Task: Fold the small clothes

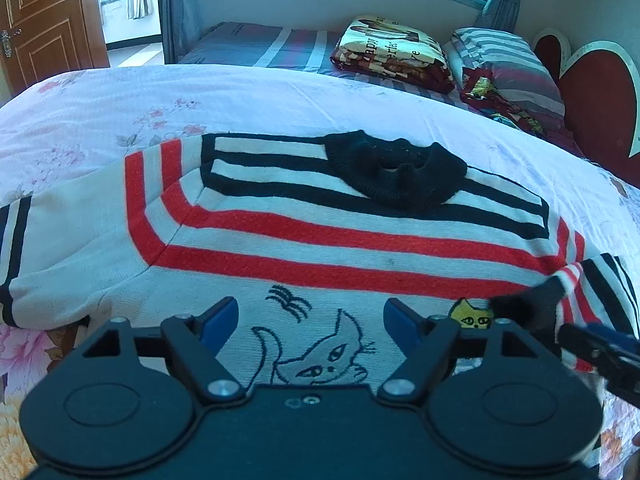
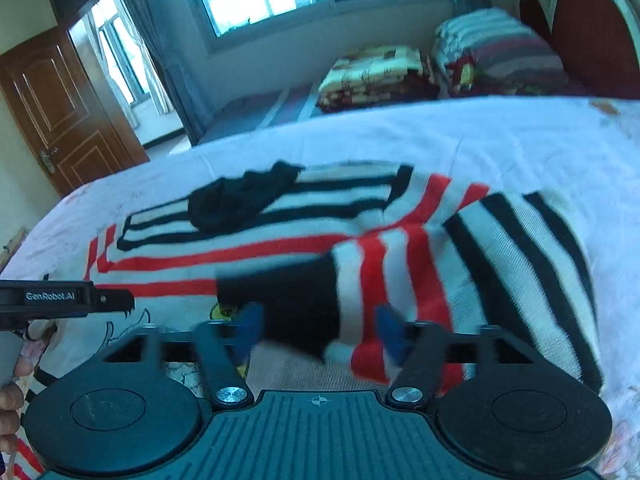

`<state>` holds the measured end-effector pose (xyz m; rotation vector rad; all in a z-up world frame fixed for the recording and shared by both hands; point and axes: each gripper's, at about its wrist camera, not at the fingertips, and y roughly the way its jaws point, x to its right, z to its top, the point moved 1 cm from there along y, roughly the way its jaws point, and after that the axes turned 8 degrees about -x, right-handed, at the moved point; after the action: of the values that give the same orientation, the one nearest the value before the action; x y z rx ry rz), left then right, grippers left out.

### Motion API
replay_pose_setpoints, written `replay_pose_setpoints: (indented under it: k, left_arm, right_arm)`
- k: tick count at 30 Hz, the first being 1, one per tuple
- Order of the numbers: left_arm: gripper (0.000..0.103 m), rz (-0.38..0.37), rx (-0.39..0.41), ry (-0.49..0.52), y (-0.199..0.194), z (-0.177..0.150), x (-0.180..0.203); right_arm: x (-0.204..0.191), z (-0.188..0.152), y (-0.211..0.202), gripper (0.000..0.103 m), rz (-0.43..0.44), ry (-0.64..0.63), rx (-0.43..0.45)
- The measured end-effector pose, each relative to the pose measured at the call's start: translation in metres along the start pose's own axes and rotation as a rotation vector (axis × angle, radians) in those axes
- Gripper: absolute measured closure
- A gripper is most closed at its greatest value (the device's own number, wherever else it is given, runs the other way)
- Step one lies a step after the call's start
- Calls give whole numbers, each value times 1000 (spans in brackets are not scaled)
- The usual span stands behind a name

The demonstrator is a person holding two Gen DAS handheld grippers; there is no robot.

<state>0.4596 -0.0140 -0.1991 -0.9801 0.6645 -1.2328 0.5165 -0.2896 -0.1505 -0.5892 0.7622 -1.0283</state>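
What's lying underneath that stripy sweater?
The sweater lies on a pink floral bedcover, visible all round it. One sleeve is folded across its front. Whatever lies directly beneath stays hidden.

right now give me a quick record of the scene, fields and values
surface: bed with floral sheet
garment: striped sweater, laid front up, cat drawing on chest
collar: black collar, at the far side
right sleeve: folded in over the chest, cuff between the right tool fingers, not pinched
left sleeve: left sleeve spread out flat
left tool: left tool open over the cat drawing, holding nothing
background: folded blankets, pillow
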Motion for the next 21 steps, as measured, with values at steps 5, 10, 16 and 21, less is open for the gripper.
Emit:
replay_pose_setpoints:
  k: [5, 10, 16, 21]
  left_arm:
    - [24, -44, -21, -26, 3, 1, 3]
    - [24, -155, -60, -11, 4, -2, 26]
    - [33, -259, -129, 1, 19, -8, 54]
    - [37, -273, -141, -16, 29, -12, 61]
  right_arm:
    - [14, 10, -23, 33, -43, 23, 43]
    - [40, 7, -41, 33, -117, 56, 51]
    - [69, -7, -53, 33, -173, 123, 39]
    - [84, -20, -62, 33, -202, 151, 25]
